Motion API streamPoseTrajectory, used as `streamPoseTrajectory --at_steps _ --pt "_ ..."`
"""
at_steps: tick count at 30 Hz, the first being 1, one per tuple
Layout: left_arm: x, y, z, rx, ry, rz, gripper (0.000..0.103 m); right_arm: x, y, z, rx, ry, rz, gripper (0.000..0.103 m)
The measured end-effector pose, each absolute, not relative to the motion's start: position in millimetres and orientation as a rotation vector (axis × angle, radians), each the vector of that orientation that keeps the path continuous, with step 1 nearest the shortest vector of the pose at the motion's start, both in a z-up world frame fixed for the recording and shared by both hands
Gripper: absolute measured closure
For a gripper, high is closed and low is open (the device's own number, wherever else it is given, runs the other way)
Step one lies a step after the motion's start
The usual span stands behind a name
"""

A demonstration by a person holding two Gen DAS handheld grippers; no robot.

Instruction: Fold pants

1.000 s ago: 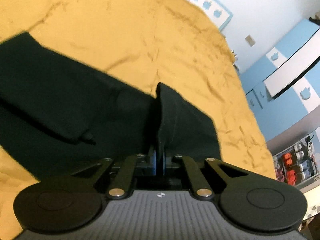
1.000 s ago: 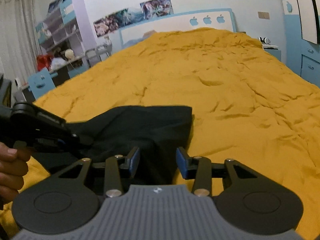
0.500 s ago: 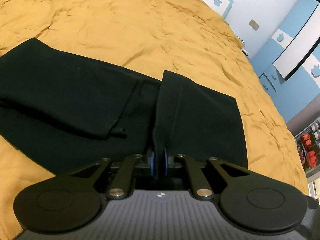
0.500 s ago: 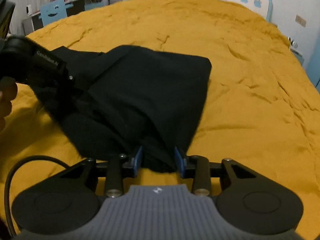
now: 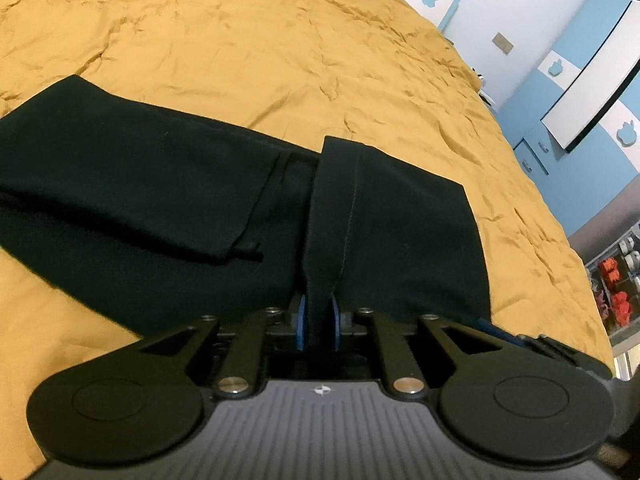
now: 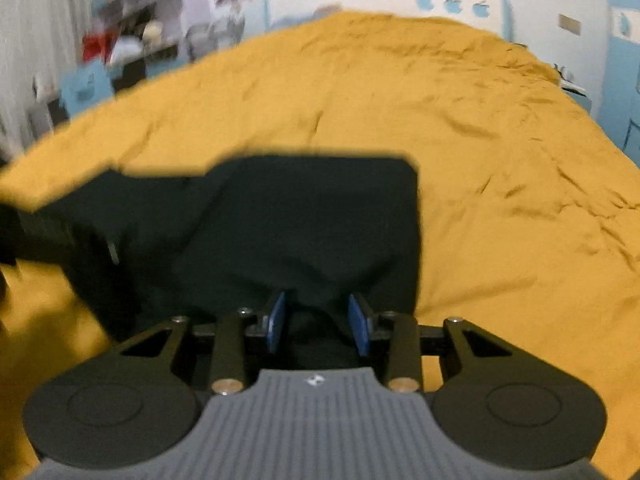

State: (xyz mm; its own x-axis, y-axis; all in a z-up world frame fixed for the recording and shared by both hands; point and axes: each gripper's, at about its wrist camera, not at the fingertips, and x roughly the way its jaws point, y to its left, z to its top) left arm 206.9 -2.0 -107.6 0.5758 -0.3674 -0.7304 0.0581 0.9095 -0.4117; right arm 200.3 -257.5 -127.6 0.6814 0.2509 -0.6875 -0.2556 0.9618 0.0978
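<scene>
Left claw (image 5: 318, 322) is clamped on a raised ridge of the black cotton pants (image 5: 160, 200), its blue pads (image 5: 301, 322) sitting tight on either side of a stitched seam that runs up and away from the jaws; those jaws have just been easing open a touch, but the fabric is plainly pinched between them. Over on the other side, the right claw (image 6: 318, 326) has its blue pads (image 6: 276, 322) set noticeably wider apart, with a bunched bit of the same pants (image 6: 312, 216) sitting between them. The jaws had been closing in a little, though that view is blurry and I honestly can't tell whether the pads are really pressing on the cloth or just straddling it. The pants lie spread across the wrinkled mustard-yellow bedspread (image 5: 260, 52), already folded over on themselves: from the left claw's view one dark layer lies on top of another, with a hemmed edge ending just left of the gripped seam, and the right-hand section ends in a fairly square corner. In the right claw's view the fabric's far edge runs straight across the bed, and a white and blue headboard with apple shapes (image 6: 452, 4) stands behind it.
</scene>
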Motion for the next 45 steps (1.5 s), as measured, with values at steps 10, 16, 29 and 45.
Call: streamPoseTrajectory --at_steps 10,16,29,45 --pt "194.2 33.4 -97.6 -0.378 0.882 -0.205 0.089 194.5 -252.7 -107.6 -0.005 0.719 0.284 0.07" --pt "184.3 114.2 -84.4 -0.45 0.81 -0.066 0.061 194.9 -238.2 -109.6 -0.078 0.805 0.279 0.067" --pt "196.9 229.3 -139.0 -0.937 0.786 0.078 0.038 228.1 -168.1 -91.3 -0.004 0.638 0.356 0.068" --pt "213.1 231.5 -159.2 -0.99 0.722 0.139 0.02 263.7 -108.6 -148.4 -0.115 0.688 0.349 0.064"
